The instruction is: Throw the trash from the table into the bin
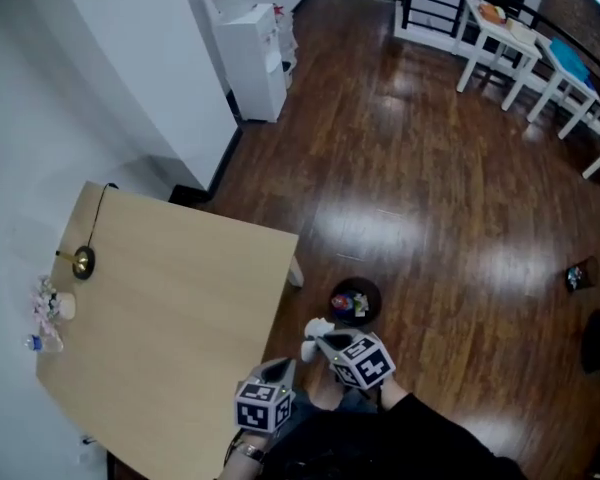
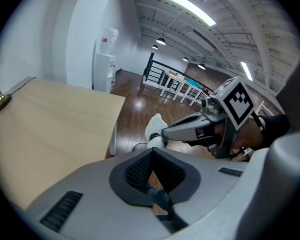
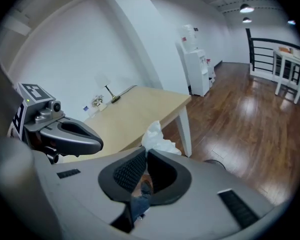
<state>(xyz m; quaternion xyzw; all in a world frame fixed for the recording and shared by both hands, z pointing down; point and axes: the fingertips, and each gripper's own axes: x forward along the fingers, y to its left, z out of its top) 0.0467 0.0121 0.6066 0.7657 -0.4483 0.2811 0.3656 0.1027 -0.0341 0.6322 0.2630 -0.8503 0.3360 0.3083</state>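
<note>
At the table's [image 1: 170, 318] far left edge lies a small heap of crumpled trash [image 1: 48, 301], with a bottle [image 1: 42, 343] just beside it. The bottle has a blue patch that may be a label, though no print on it can be read. A brass stand [image 1: 83, 261] with a thin stem stands near them, and the rest of the tabletop is bare wood. Beyond the table, against the white wall, is a white dispenser [image 1: 252, 63]. It has a red mark near the top that is too small to read. The left gripper [image 2: 151, 153] hangs off the table's near corner with its jaws pressed together and nothing between them. Its cube shows black-and-white square markers and no letters. Just to its right, the right gripper [image 3: 146, 153] is clenched on a white tissue [image 3: 157, 138], which bulges out past the jaw tips. In the head view the tissue is off the table, beside its right corner and close to the bin [image 1: 376, 293]. The bin stands on the dark wood floor near the table leg and holds some colourful scraps. Far right, white tables [image 1: 500, 38] line a black railing [image 1: 430, 3].
</note>
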